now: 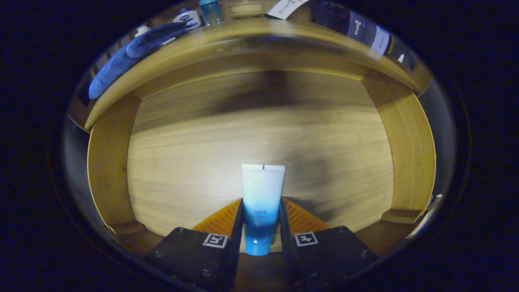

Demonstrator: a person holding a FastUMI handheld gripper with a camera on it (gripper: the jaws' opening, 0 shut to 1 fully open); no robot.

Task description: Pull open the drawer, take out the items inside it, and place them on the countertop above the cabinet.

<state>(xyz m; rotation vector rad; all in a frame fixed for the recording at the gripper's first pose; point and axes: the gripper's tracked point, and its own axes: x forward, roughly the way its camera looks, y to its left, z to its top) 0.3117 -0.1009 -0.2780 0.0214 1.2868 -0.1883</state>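
Observation:
A white-to-blue squeeze tube [261, 205] sits between my gripper's [261, 211] two orange fingers [222, 221], cap end toward me and crimped end pointing away. Both fingers press on the tube's sides, so the gripper is shut on it. Below it lies the open wooden drawer [409, 142], whose pale floor is bare around the tube. Beyond the drawer's far wall runs the wooden countertop [227, 38].
On the countertop lie a dark blue cloth [129, 54], a small blue cup [210, 11], a white-and-blue container [187, 18], a shallow dish [245, 8] and a dark box with a white label [357, 26]. The drawer's side walls stand to either side.

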